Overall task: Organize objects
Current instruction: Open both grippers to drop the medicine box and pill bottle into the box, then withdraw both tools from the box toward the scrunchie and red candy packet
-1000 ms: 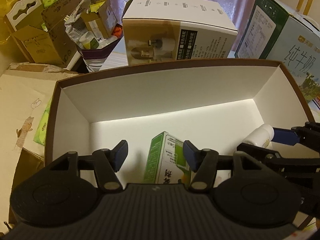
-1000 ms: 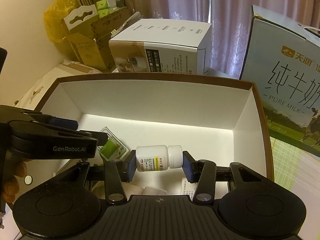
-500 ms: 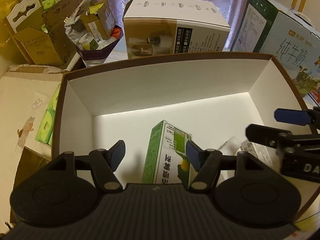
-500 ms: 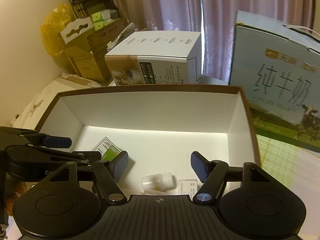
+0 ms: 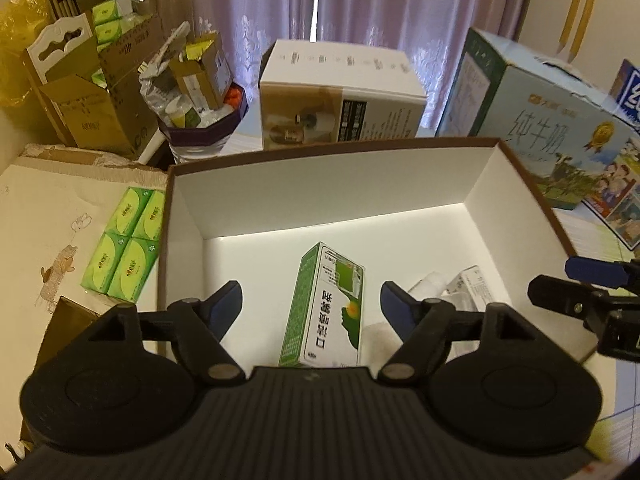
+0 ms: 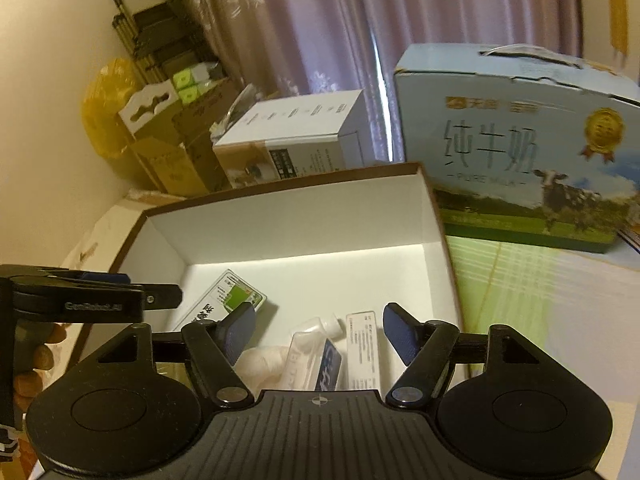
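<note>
A: Green-and-white carton (image 5: 326, 304), entry one. Where is it placed?

B: It is seen lying flat on the white floor of the brown-rimmed storage box (image 5: 180, 248), about midway across. In the left wrist view it lies below the gap of the left gripper (image 5: 310, 304), and no pad is pressed on it.

A: How are that gripper's jaws recorded?

B: They are spread, having just been opening further, and nothing is clasped between them.

A: Entry two?

B: White pill bottle (image 6: 316, 336), laid on its side in the near right part of the box. A flat white packet (image 6: 362, 350) is seen just beside it, and a blue-and-white packet (image 6: 330, 368) is overlapped with its near end. A crumpled white wrapper (image 6: 264, 364) is noted to its left.

A: And the right gripper (image 6: 318, 334)?

B: Its jaws are held apart above those items, having opened during the last moments; the bottle is not touched by either pad. Part of a hand (image 6: 34, 364) is seen at the left edge of the right wrist view, wrapped round the other gripper's handle.

A: What is listed outside the box?

B: A pack of green tissue packets (image 5: 126, 244) is set just beside the left wall. Behind the far wall a white appliance box (image 5: 340, 92) is placed, and to the right a blue milk carton case (image 6: 516, 140) is stood upright. Purple curtains (image 5: 360, 4) are hung behind.
</note>
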Demonstrator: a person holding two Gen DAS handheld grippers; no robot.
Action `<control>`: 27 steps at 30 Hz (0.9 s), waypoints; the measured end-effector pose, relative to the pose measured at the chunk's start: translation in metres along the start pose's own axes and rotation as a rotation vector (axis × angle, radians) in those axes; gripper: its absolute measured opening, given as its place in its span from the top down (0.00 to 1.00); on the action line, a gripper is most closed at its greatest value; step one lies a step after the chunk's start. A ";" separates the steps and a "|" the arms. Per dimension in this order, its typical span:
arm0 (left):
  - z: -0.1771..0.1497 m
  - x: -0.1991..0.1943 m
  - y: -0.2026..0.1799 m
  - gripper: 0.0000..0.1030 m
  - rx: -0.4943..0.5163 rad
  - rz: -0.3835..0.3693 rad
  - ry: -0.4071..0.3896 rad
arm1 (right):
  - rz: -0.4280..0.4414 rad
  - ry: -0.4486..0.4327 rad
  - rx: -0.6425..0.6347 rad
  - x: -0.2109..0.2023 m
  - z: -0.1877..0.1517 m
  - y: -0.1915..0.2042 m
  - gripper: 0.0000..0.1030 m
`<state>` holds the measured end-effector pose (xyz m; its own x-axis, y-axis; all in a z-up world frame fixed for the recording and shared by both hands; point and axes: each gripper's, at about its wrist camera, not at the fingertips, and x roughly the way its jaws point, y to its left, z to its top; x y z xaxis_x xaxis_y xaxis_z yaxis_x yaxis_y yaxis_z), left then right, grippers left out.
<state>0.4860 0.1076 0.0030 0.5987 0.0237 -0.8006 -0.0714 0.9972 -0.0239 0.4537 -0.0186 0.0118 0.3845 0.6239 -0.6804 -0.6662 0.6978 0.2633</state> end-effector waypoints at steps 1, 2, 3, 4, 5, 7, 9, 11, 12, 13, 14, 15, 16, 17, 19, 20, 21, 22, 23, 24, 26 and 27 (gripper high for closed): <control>-0.001 -0.006 0.000 0.29 0.000 -0.002 -0.007 | -0.005 -0.010 0.004 -0.005 -0.001 0.001 0.34; -0.003 -0.012 0.000 0.29 0.000 -0.006 -0.014 | -0.008 -0.018 0.008 -0.010 -0.003 0.001 0.34; -0.004 -0.017 0.000 0.29 -0.001 -0.011 -0.020 | -0.008 -0.025 0.013 -0.015 -0.004 0.002 0.34; -0.006 -0.023 -0.001 0.29 -0.003 -0.013 -0.024 | -0.006 -0.032 0.016 -0.019 -0.005 0.002 0.34; -0.008 -0.028 -0.001 0.29 -0.006 -0.015 -0.029 | -0.004 -0.038 0.018 -0.024 -0.006 0.003 0.34; -0.013 -0.038 -0.003 0.29 -0.013 -0.022 -0.040 | 0.000 -0.046 0.020 -0.032 -0.009 0.005 0.34; -0.020 -0.049 -0.005 0.29 -0.014 -0.031 -0.049 | 0.004 -0.055 0.022 -0.039 -0.012 0.007 0.34; -0.028 -0.057 -0.007 0.29 -0.015 -0.038 -0.050 | 0.011 -0.063 0.023 -0.048 -0.015 0.009 0.34; -0.032 -0.062 -0.009 0.29 -0.014 -0.043 -0.051 | 0.013 -0.066 0.024 -0.052 -0.017 0.011 0.34; -0.036 -0.066 -0.010 0.29 -0.013 -0.047 -0.050 | 0.014 -0.071 0.022 -0.057 -0.020 0.013 0.34; -0.041 -0.069 -0.011 0.29 -0.012 -0.049 -0.049 | 0.016 -0.074 0.019 -0.061 -0.021 0.014 0.34; -0.046 -0.072 -0.012 0.29 -0.011 -0.052 -0.045 | 0.017 -0.077 0.015 -0.066 -0.024 0.015 0.34; -0.050 -0.076 -0.013 0.29 -0.011 -0.055 -0.041 | 0.021 -0.081 0.012 -0.071 -0.027 0.017 0.34; -0.055 -0.079 -0.014 0.29 -0.011 -0.058 -0.038 | 0.024 -0.081 0.011 -0.075 -0.030 0.019 0.34; -0.063 -0.085 -0.017 0.29 -0.012 -0.066 -0.032 | 0.027 -0.083 0.011 -0.082 -0.035 0.020 0.34; -0.068 -0.088 -0.018 0.29 -0.013 -0.070 -0.027 | 0.030 -0.084 0.012 -0.086 -0.038 0.021 0.34; -0.072 -0.090 -0.020 0.29 -0.013 -0.074 -0.024 | 0.034 -0.086 0.013 -0.090 -0.041 0.022 0.34; -0.076 -0.093 -0.021 0.29 -0.012 -0.078 -0.021 | 0.037 -0.087 0.014 -0.093 -0.043 0.023 0.34; -0.081 -0.096 -0.023 0.29 -0.011 -0.081 -0.017 | 0.038 -0.089 0.015 -0.097 -0.045 0.024 0.34; -0.084 -0.098 -0.024 0.29 -0.011 -0.083 -0.013 | 0.040 -0.089 0.016 -0.100 -0.048 0.025 0.34; -0.090 -0.102 -0.026 0.29 -0.009 -0.088 -0.008 | 0.042 -0.091 0.016 -0.106 -0.052 0.026 0.34; -0.094 -0.105 -0.027 0.29 -0.008 -0.087 -0.006 | 0.042 -0.091 0.017 -0.108 -0.053 0.027 0.34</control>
<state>0.3505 0.0713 0.0315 0.6076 -0.0628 -0.7917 -0.0252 0.9948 -0.0982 0.3599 -0.0861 0.0561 0.4136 0.6817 -0.6035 -0.6725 0.6756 0.3022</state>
